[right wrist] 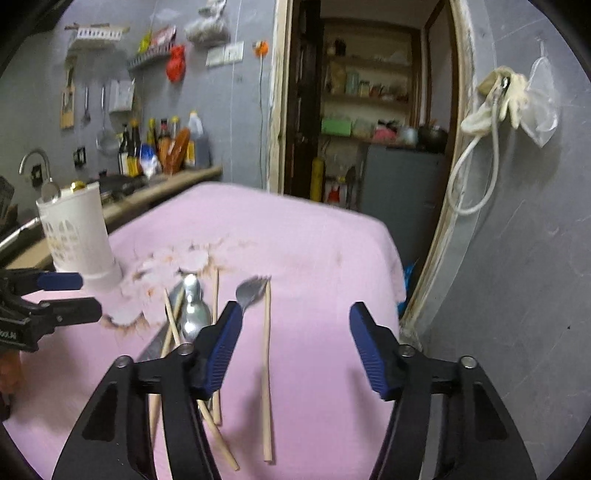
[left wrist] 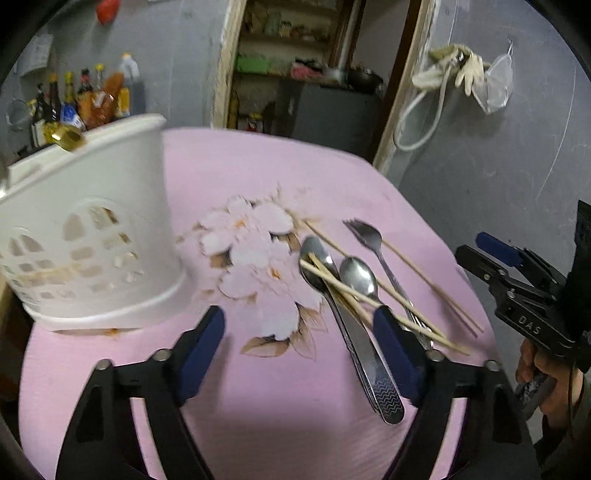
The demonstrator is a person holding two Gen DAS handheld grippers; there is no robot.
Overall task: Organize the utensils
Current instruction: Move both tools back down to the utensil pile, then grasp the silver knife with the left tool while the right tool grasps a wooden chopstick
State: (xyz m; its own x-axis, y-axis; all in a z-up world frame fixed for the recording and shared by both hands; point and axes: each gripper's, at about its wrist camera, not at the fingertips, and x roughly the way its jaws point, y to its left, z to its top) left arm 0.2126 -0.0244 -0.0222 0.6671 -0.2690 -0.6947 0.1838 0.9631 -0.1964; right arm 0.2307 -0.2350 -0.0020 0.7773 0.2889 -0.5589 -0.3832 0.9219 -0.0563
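Left gripper [left wrist: 299, 343]; white holder [left wrist: 88, 236] beyond.

Home kitchen, plainly lived in. Grey plastered walls; sauce and oil bottles [right wrist: 162, 147] crowded on a wooden counter [right wrist: 166, 186] beside a curved tap [right wrist: 35, 160]. Ladles and a strainer [right wrist: 105, 122] hung from wall hooks, a small rack [right wrist: 98, 33] above. Through an open doorway [right wrist: 365, 110], pantry shelves [right wrist: 369, 96] stacked with jars and packets. In front, a table under a pink flowered cloth [left wrist: 258, 177], with a white cutlery holder [left wrist: 88, 240], spoons [left wrist: 332, 273], a fork [left wrist: 369, 240] and chopsticks [right wrist: 266, 369].
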